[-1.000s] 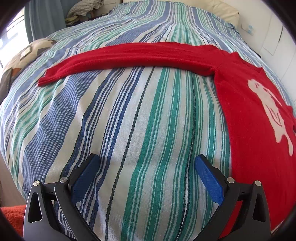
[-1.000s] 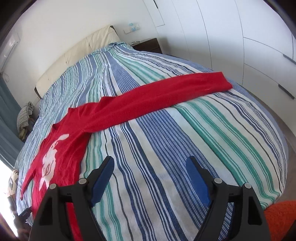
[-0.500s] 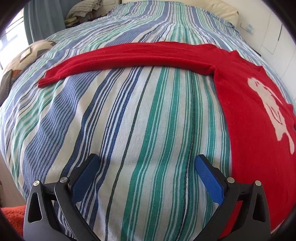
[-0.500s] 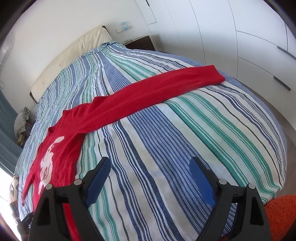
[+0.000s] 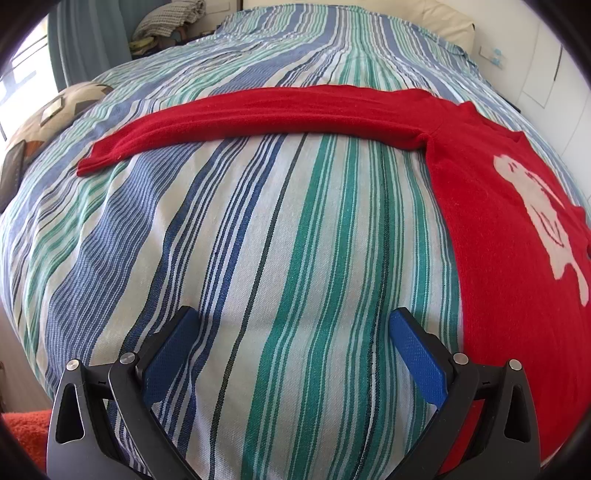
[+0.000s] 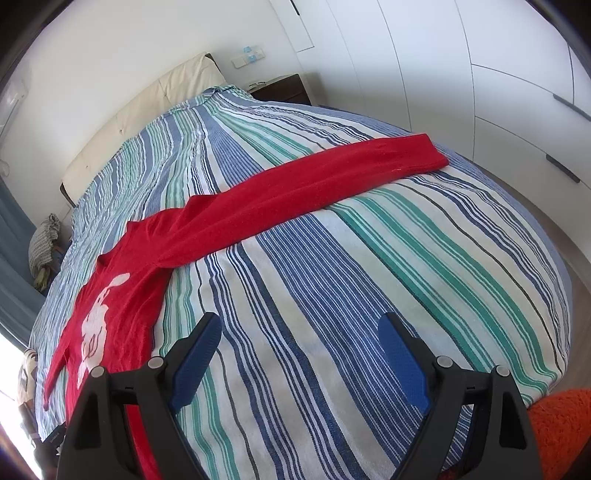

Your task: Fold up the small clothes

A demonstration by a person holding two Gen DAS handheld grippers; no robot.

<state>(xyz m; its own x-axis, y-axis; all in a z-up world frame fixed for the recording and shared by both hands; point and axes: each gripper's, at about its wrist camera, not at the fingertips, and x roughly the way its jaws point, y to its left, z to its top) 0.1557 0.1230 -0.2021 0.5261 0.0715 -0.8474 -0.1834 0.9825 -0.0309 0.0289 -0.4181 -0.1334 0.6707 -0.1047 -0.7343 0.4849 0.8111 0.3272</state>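
Observation:
A red sweater [image 5: 517, 240] with a white animal figure lies flat on the striped bedspread [image 5: 277, 240]. In the left wrist view one long sleeve [image 5: 258, 114] stretches to the left across the bed. The right wrist view shows the sweater [image 6: 122, 280] at the left and its other sleeve [image 6: 314, 184] reaching to the right edge. My left gripper [image 5: 291, 325] hangs open over bare bedspread, the sweater's side just right of its right finger. My right gripper [image 6: 299, 328] is open too, with nothing between its blue pads, the sweater's body at its left.
A cream headboard [image 6: 147, 110] and a dark nightstand [image 6: 284, 88] stand at the far end. White wardrobe doors [image 6: 498, 92] line the right side. A patterned cushion [image 5: 55, 114] and folded laundry [image 5: 166, 18] sit at the left. An orange rug [image 6: 561, 424] lies below the bed's edge.
The right wrist view has rolled slightly, so the bed sits a little differently in the frame. The left view and the sweater are unchanged.

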